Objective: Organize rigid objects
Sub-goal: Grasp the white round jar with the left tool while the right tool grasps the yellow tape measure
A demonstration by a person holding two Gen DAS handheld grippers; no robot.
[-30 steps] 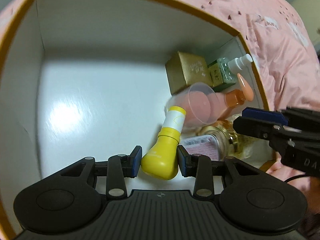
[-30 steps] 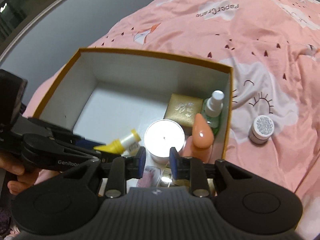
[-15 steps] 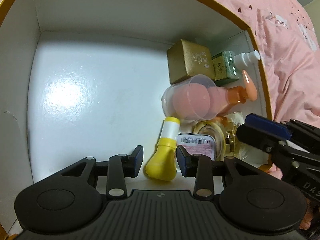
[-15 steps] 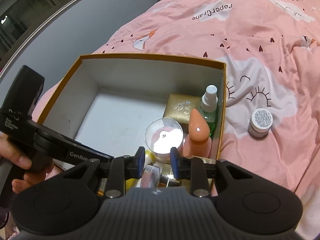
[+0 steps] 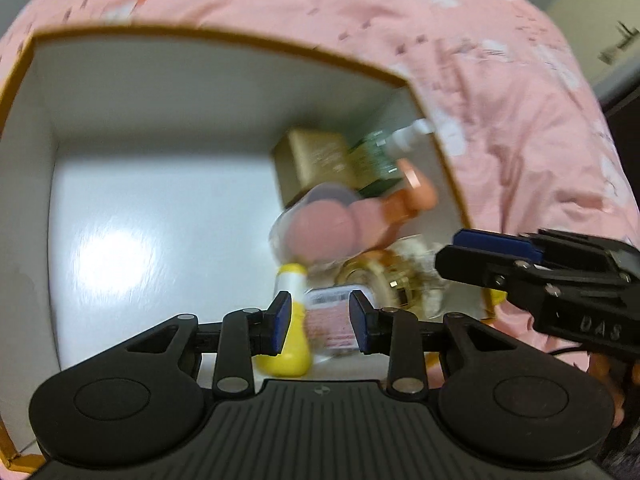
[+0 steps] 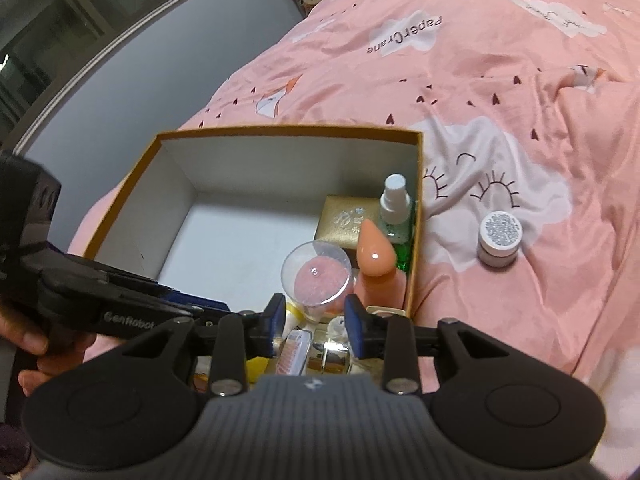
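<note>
Pink bedspread fills the scene, printed with clouds, small hearts and the words "PaperCrane", seen upside down. On it sits one cardboard box, gold-edged with white walls, its left half bare floor. All the contents crowd along the right wall: one gold carton toward the far right corner, one green spray bottle with a white cap against the wall, one peach teardrop-capped bottle, one clear cup with pink inside, one yellow bottle standing at the near edge, one barcode-labelled pink tin touching it, and one glass perfume bottle; label text there is too blurred to read. One small white jar sits outside on the bedspread, just right of the box. Left gripper, marked "GenRobot" on its side, fingers spread and empty, above the yellow bottle. Right gripper, side lettering "DAS", parted too, holding nothing.
</note>
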